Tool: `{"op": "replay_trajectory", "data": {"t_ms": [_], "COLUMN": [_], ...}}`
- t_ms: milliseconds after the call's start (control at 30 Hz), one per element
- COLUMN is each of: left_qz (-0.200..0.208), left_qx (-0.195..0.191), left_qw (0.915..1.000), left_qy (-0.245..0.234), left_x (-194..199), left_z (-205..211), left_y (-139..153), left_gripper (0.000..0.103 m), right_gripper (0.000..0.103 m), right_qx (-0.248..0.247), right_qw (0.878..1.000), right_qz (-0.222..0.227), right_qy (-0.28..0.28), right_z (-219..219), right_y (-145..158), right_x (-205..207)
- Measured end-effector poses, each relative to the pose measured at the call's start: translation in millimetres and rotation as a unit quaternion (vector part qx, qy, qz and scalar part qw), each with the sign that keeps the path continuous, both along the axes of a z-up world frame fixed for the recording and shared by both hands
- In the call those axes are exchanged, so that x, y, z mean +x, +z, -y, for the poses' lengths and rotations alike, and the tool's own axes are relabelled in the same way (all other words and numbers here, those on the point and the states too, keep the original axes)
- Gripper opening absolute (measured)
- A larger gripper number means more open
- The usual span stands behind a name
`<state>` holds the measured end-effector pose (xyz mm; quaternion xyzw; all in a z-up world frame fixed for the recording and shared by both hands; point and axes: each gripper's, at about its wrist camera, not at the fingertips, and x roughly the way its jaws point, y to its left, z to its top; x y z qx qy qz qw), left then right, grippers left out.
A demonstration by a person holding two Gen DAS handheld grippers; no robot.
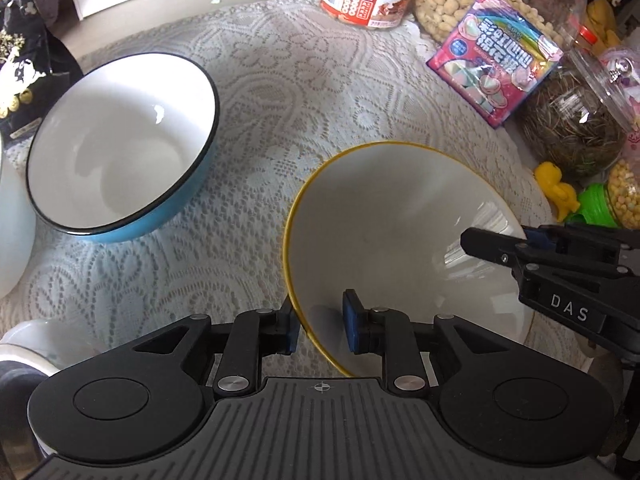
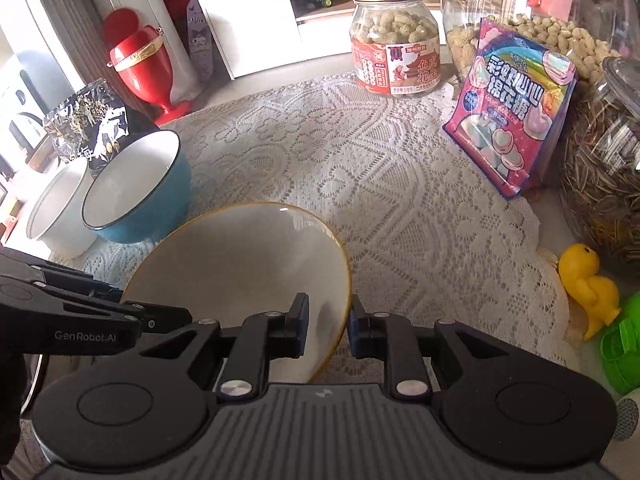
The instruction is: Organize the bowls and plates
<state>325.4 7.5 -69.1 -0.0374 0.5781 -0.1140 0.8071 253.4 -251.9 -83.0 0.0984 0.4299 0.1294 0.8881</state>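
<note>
Both grippers (image 1: 318,326) (image 2: 329,330) seemingly pinching yellow-rimmed bowl (image 1: 400,220)

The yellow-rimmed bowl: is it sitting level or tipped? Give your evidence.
Tipped. The yellow-rimmed bowl is held by the rim between both grippers, its opening leaning toward the blue bowl, its right edge raised.

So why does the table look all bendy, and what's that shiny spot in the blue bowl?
Left wrist view: the fisheye lens curves the lace tablecloth; the spot is light glaring off the blue bowl. Right wrist view: bright backlight washes out the upper left.
</note>
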Motion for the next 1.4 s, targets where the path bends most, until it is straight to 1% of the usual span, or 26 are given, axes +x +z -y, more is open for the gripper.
{"op": "replay_trajectory", "data": {"t_ms": [67,167,300,433,533,600,633,733,833,900,1000,1067,1200,1333,1400], "left_qz": [-0.004,-0.005,0.000,0.001,0.006,0.007,0.003,-0.034,-0.053,-0.055,-0.045,-0.038,-0.038,-0.022,-0.009], "left_qx": [-0.017,-0.015,-0.008,-0.010,-0.001,0.000,-0.003,-0.016,-0.001,0.007,0.006,-0.005,-0.039,-0.078,-0.095], "left_qw": [0.9998,0.9999,1.0000,0.9999,1.0000,1.0000,0.9999,0.9991,0.9983,0.9980,0.9985,0.9989,0.9983,0.9965,0.9953], "left_qy": [0.005,-0.002,-0.001,0.004,0.007,-0.006,-0.013,-0.020,-0.025,-0.029,-0.029,-0.026,-0.020,-0.023,-0.014], "left_x": [-2,-6,-9,-7,-8,-8,-6,5,10,9,6,5,4,4,1], "left_z": [-3,-1,0,-2,2,1,-1,-7,-4,1,1,-4,-14,-22,-28], "left_y": [0,-1,-3,-2,-4,-4,-4,-4,0,4,3,2,3,-4,-10], "left_gripper": [0.024,0.024,0.024,0.024,0.025,0.026,0.026,0.026,0.027,0.027,0.028,0.027,0.023,0.022,0.021], "right_gripper": [0.021,0.021,0.021,0.021,0.021,0.022,0.022,0.021,0.022,0.022,0.021,0.021,0.022,0.022,0.022], "right_qx": [0.013,0.024,0.012,-0.003,0.004,0.000,-0.002,-0.002,0.000,-0.003,0.002,-0.003,-0.005,-0.006,-0.010], "right_qw": [1.000,1.000,1.000,0.999,0.999,0.999,0.999,0.999,0.999,0.999,0.999,0.999,0.999,0.999,0.999], "right_qz": [-0.002,0.006,0.024,0.030,0.027,0.028,0.028,0.030,0.027,0.023,0.025,0.029,0.032,0.033,0.038], "right_qy": [-0.002,0.001,0.014,0.021,0.022,0.022,0.023,0.026,0.030,0.026,0.026,0.026,0.026,0.025,0.025], "right_z": [4,7,2,-3,-3,-4,-4,-5,-5,-5,-5,-6,-8,-10,-12], "right_y": [-4,-9,-13,-17,-20,-20,-20,-19,-19,-20,-20,-20,-21,-24,-24], "right_x": [-2,-2,-4,-5,-3,-3,-4,-8,-9,-7,-9,-10,-7,-7,-8]}}
